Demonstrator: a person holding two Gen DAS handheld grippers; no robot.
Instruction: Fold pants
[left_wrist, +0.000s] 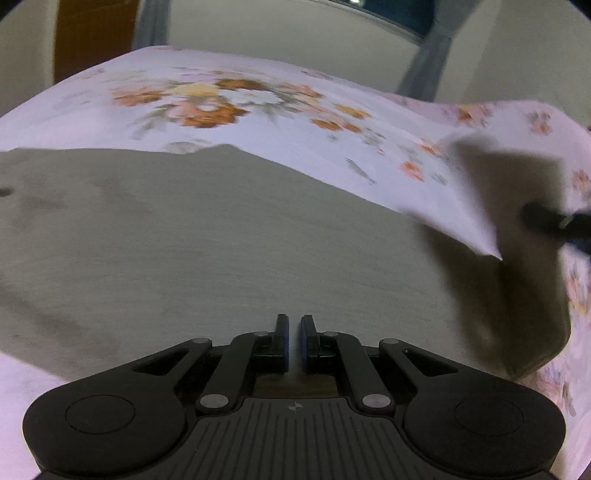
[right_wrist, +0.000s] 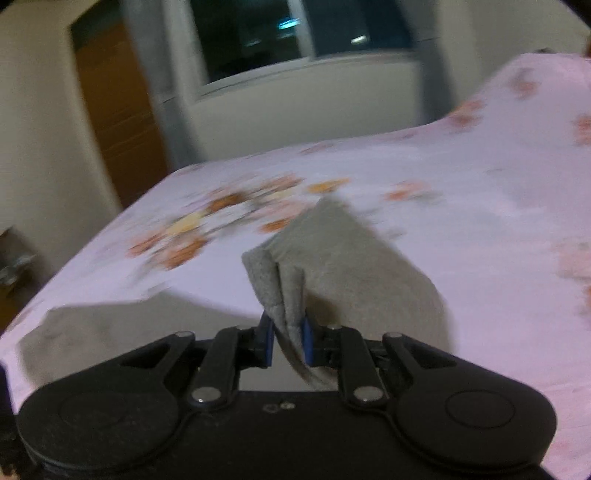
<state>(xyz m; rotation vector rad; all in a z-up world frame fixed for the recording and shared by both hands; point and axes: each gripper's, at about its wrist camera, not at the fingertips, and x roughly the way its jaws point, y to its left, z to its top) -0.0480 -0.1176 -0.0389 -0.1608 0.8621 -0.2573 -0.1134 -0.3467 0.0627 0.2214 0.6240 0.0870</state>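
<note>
Grey pants (left_wrist: 221, 240) lie spread flat on a pink floral bedsheet (left_wrist: 258, 118). My left gripper (left_wrist: 294, 328) hovers low over the cloth, its jaws nearly closed with a thin gap and nothing visibly between them. My right gripper (right_wrist: 288, 339) is shut on a bunched end of the pants (right_wrist: 325, 258) and holds it lifted above the bed. In the left wrist view that lifted part (left_wrist: 509, 229) hangs at the right, with the right gripper's dark tip (left_wrist: 554, 221) on it. The rest of the pants (right_wrist: 110, 325) lies flat at the lower left of the right wrist view.
The bed (right_wrist: 480, 221) extends far and right. A wooden door (right_wrist: 122, 110) stands at the left, a dark window (right_wrist: 295, 33) with grey curtains behind the bed. Some clutter (right_wrist: 14, 258) sits on the floor left of the bed.
</note>
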